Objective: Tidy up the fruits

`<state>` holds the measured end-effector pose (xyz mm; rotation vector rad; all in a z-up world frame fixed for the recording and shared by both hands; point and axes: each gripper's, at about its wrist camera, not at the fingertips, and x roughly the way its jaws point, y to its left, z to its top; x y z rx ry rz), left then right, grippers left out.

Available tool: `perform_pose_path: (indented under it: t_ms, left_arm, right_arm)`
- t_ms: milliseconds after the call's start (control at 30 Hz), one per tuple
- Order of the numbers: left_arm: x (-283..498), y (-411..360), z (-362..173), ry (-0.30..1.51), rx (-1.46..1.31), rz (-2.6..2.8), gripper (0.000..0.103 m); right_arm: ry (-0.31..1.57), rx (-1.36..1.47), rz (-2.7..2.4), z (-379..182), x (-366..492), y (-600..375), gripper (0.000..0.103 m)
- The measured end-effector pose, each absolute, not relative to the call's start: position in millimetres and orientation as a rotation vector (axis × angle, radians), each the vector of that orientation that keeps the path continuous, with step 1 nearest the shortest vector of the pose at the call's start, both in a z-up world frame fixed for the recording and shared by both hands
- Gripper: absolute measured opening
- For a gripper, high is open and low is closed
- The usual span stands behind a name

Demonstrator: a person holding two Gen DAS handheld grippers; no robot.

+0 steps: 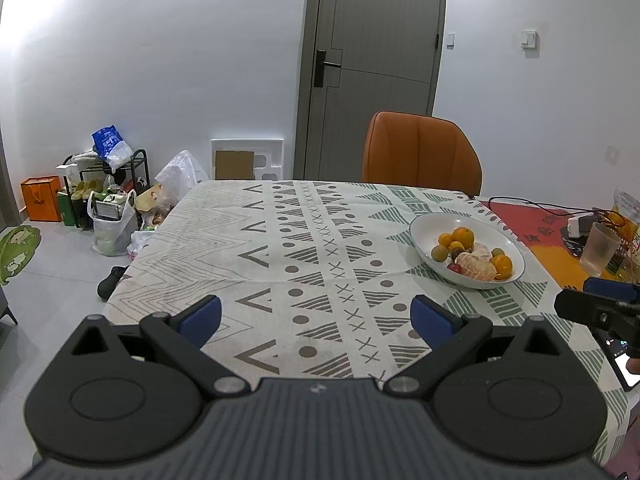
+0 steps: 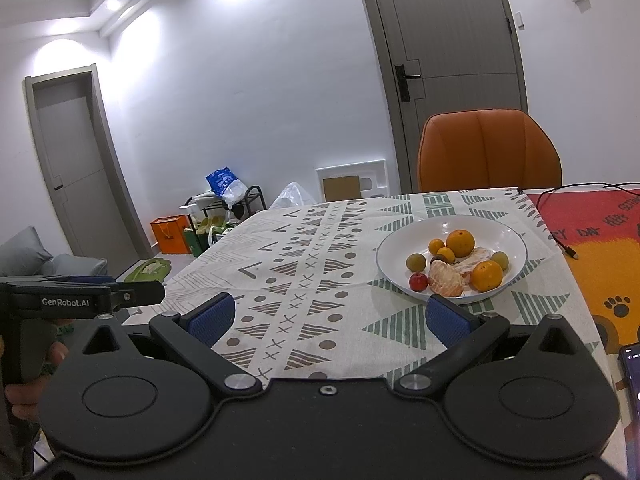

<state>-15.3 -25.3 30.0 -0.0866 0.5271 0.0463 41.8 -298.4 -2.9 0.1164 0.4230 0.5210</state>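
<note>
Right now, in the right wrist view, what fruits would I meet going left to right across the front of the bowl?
In the white bowl: green-brown fruit → small red fruit → peeled citrus → orange. The fruits behind them overlap too much to order.

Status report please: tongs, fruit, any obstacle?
Left tongs and right tongs open, empty. Fruit all in white bowl. Path over tablecloth free.

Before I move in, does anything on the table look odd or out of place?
One thing: a peeled citrus lies bare among the whole fruits in the white bowl, its peel off. A loose black cable trails across the red mat beside the bowl. Nothing looks spilled.
</note>
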Motion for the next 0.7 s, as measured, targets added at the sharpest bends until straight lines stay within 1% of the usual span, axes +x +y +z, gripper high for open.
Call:
perform_pose_path:
  t_ms: [700]
  left_arm:
    - [-15.3,-25.0,29.9,0.527,-0.086,0.046,0.100]
  right_arm:
    - [0.422,0.115,0.525,-1.9,42.4,-298.6,0.103]
